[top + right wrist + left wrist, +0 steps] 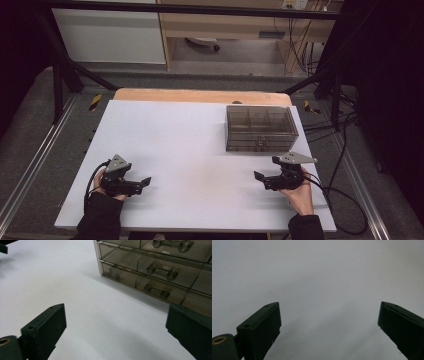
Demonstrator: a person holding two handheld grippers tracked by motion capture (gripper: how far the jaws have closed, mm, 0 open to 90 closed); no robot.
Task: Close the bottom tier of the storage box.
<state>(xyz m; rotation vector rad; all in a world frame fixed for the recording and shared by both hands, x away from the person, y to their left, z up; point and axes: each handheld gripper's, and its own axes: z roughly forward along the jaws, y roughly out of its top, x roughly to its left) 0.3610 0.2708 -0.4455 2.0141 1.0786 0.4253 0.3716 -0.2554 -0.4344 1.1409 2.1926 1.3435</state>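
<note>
The drawer box point(261, 128) sat at the table's point(175, 150) far right, just beyond the right gripper point(260, 178), whose jaws stood spread and empty. The left gripper point(145, 182), also spread and empty, lay well apart from it.

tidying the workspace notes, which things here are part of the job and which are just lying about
Part of the job:
- smoky drawer box, drawers shut
- right gripper, jaws open, empty
- left gripper, jaws open, empty

Just lying about:
- cables off the table's right edge
- cupboard behind
</note>
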